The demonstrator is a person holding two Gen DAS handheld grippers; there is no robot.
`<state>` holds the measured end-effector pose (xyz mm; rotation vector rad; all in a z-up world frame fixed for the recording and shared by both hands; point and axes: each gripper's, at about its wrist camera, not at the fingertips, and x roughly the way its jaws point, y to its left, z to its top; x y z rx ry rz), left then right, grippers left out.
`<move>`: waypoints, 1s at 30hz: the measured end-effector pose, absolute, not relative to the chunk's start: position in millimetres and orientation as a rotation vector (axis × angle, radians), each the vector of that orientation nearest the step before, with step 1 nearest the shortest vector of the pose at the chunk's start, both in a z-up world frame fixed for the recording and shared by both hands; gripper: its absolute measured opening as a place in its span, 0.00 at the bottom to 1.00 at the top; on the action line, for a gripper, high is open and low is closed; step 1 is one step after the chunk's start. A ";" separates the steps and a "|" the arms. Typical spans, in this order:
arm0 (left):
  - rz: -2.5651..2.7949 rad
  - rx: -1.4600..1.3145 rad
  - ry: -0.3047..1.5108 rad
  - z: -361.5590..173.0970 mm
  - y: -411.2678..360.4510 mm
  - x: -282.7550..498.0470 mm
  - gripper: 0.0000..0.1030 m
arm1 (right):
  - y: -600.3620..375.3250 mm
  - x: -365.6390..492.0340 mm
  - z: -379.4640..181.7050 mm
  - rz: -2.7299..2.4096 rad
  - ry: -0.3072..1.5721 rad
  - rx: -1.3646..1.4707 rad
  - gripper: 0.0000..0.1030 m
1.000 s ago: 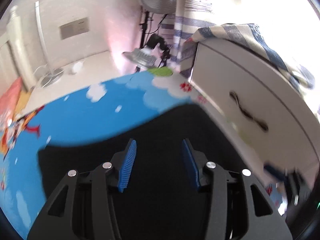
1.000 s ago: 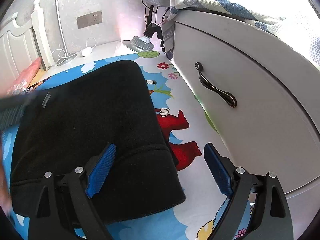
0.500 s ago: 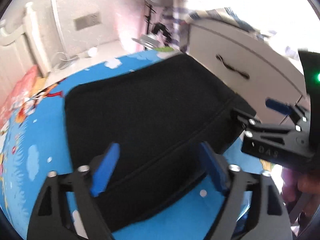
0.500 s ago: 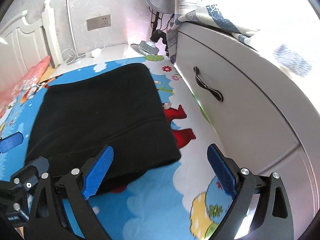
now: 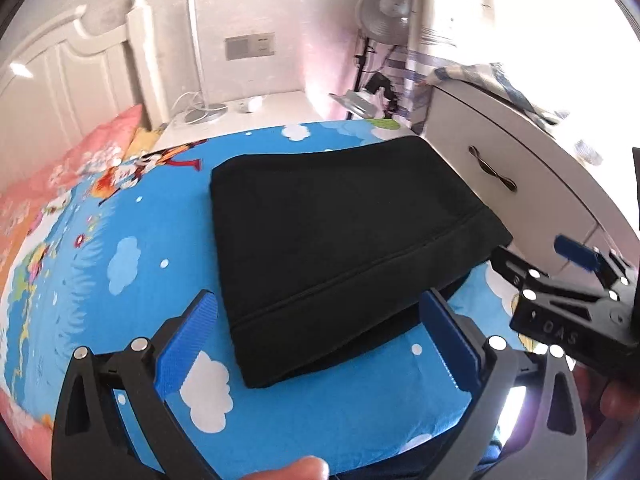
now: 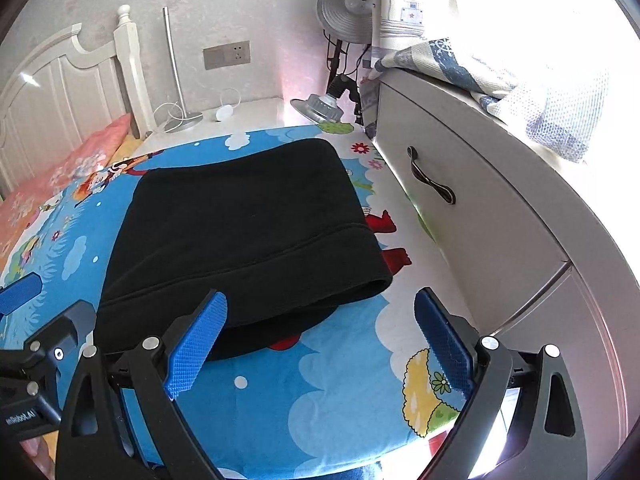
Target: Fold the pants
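The black pants (image 5: 340, 240) lie folded in a flat rectangle on the blue cartoon bedsheet (image 5: 120, 248); they also show in the right wrist view (image 6: 248, 232). My left gripper (image 5: 320, 332) is open and empty, held above the sheet just short of the pants' near edge. My right gripper (image 6: 320, 340) is open and empty, near the pants' near right corner. The right gripper also shows at the right of the left wrist view (image 5: 568, 292), and the left gripper at the lower left of the right wrist view (image 6: 36, 344).
A white drawer cabinet (image 6: 480, 208) with a dark handle (image 6: 432, 180) stands close on the right, a blue checked cloth (image 6: 500, 76) on top. A fan (image 6: 348, 4), a lamp (image 6: 320, 104) and a white headboard (image 6: 60, 92) stand at the back. Pink pillows (image 5: 60, 172) lie on the left.
Both grippers have pulled back and up from the pants. The left gripper has opened wider; the folded pants now lie free on the sheet.
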<state>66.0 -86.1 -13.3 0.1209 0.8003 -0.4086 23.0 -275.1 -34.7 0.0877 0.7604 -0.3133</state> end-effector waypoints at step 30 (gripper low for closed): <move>-0.432 0.105 0.796 -12.9 -89.1 65.1 0.98 | -279.6 21.9 -35.6 -0.319 0.761 0.094 0.89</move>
